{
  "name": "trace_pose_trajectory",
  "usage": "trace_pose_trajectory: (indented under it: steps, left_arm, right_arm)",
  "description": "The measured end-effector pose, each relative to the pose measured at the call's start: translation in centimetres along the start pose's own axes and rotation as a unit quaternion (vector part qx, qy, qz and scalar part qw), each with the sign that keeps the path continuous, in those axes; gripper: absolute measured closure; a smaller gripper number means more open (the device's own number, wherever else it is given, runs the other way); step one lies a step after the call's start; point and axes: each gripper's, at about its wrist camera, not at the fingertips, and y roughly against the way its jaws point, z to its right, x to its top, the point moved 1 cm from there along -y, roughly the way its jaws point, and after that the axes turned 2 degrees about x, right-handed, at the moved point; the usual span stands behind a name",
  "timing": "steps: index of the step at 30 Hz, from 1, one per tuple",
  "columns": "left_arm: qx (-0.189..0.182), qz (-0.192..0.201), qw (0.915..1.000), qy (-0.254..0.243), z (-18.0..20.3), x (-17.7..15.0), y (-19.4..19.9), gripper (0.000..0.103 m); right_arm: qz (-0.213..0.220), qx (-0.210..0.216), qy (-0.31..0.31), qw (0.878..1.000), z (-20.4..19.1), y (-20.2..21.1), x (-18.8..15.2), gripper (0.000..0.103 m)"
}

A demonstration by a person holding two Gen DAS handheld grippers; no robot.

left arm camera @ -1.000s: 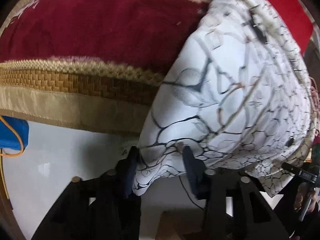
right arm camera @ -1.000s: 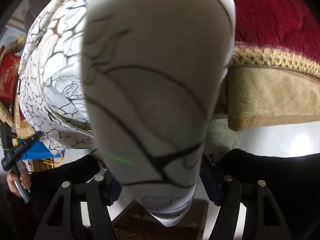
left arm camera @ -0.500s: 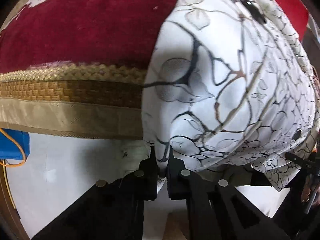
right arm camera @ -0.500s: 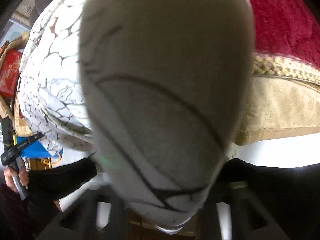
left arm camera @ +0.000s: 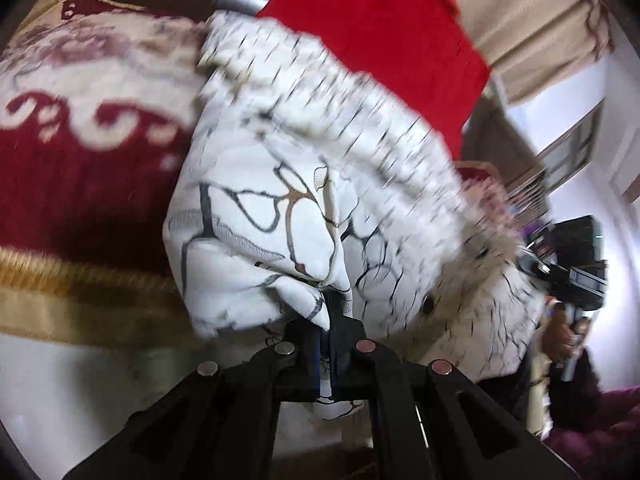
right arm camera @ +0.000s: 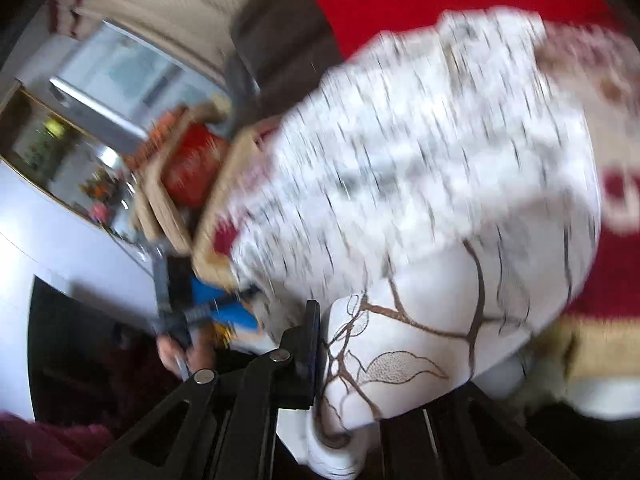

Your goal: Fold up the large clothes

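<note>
The garment is a white fabric with black and brown vein and leaf print (left arm camera: pixel 320 208), lying over a red patterned blanket with gold border (left arm camera: pixel 80 184). My left gripper (left arm camera: pixel 328 320) is shut on a fold of the white garment at its near edge. In the right wrist view the same garment (right arm camera: pixel 420 208) fills the centre, blurred by motion. My right gripper (right arm camera: pixel 324 336) is shut on another part of the garment's edge; only its left finger (right arm camera: pixel 310 332) shows, the other is hidden under cloth.
A plain red cloth (left arm camera: pixel 380 28) lies behind the garment. A beige curtain (left arm camera: pixel 532 20) hangs at the back. The red blanket (right arm camera: pixel 616 280) and a wicker basket (right arm camera: pixel 192 184) show in the right wrist view. The other hand-held gripper (left arm camera: pixel 576 256) shows at the right.
Both grippers have closed on the garment and lifted it upward. The views have swung up from the blanket's border toward the room. The fabric bunches and blurs with motion.
</note>
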Motion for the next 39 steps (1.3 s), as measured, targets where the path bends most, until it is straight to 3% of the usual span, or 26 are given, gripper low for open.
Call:
trace_pose_trajectory:
  steps: [4,7,10,13,15,17,20,23,24,25,26,28,29,30,32,33,35,36,39]
  left_arm:
    - [-0.048,0.049,0.9975,0.018,1.2,2.5,1.5,0.100]
    - [-0.070,0.097,0.9923,0.031,1.4,5.9,3.6,0.100]
    - [-0.065,0.143,0.9864,0.048,1.1,10.0,4.8,0.100]
    - [-0.038,0.162,0.9829,0.079,0.0,14.6,4.4,0.100]
    - [-0.003,0.168,0.9806,0.101,-1.0,17.1,3.5,0.100]
    - [0.031,0.167,0.9757,0.138,-2.7,19.0,1.7,0.100]
    - [0.027,0.160,0.9655,0.204,-6.0,19.8,-1.1,0.100]
    - [0.030,0.153,0.9567,0.246,-7.8,19.8,-3.4,0.099]
    - [0.020,0.159,0.9531,0.257,-8.4,19.6,-3.6,0.099]
    - [0.011,0.165,0.9494,0.267,-8.6,19.4,-3.6,0.098]
    - [0.002,0.176,0.9443,0.278,-8.9,19.1,-3.4,0.092]
    - [-0.003,0.221,0.9290,0.297,-9.3,18.5,-2.0,0.068]
    - [0.001,0.245,0.9208,0.304,-9.3,18.1,-1.0,0.038]
    - [0.015,0.280,0.9060,0.317,-9.5,17.3,0.4,0.022]
    - [0.028,0.318,0.8879,0.331,-9.3,15.9,1.8,0.022]
    - [0.028,0.314,0.8911,0.327,-9.1,15.7,1.7,0.022]
    - [0.026,0.289,0.9106,0.294,-7.4,14.8,1.0,0.022]
    - [0.029,0.285,0.9166,0.279,-6.6,14.4,0.7,0.022]
    - [0.055,0.246,0.9462,0.203,-3.2,14.2,-1.5,0.022]
  right_arm:
    - [0.084,0.005,-0.013,0.996,0.5,1.7,5.3,0.094]
    - [0.155,-0.002,-0.050,0.987,2.8,3.2,9.7,0.094]
    - [0.215,-0.019,-0.084,0.973,4.6,5.4,14.1,0.095]
    - [0.288,-0.024,-0.158,0.944,9.2,8.6,17.6,0.095]
    - [0.318,-0.018,-0.235,0.918,13.5,9.1,19.2,0.094]
    - [0.315,0.014,-0.323,0.892,18.4,7.9,19.9,0.091]
    - [0.289,0.041,-0.397,0.870,22.4,6.0,19.1,0.086]
    - [0.300,0.066,-0.397,0.865,23.5,5.6,18.1,0.074]
    - [0.304,0.074,-0.400,0.861,23.4,5.5,18.2,0.063]
    - [0.308,0.080,-0.395,0.862,23.0,5.8,18.5,0.036]
    - [0.319,0.078,-0.370,0.869,22.0,6.6,18.9,0.025]
    - [0.349,0.044,-0.327,0.877,20.4,8.3,18.9,0.021]
    - [0.355,0.026,-0.312,0.881,19.5,8.8,18.6,0.021]
    - [0.360,0.010,-0.301,0.883,19.1,9.3,18.3,0.020]
    - [0.364,0.001,-0.284,0.887,18.3,9.7,18.0,0.020]
    - [0.360,0.003,-0.278,0.890,18.1,10.1,17.8,0.020]
    - [0.351,-0.004,-0.264,0.899,17.4,10.0,17.4,0.020]
    - [0.348,-0.005,-0.257,0.902,17.2,10.2,16.9,0.020]
    - [0.321,-0.008,-0.231,0.918,15.8,9.3,16.8,0.022]
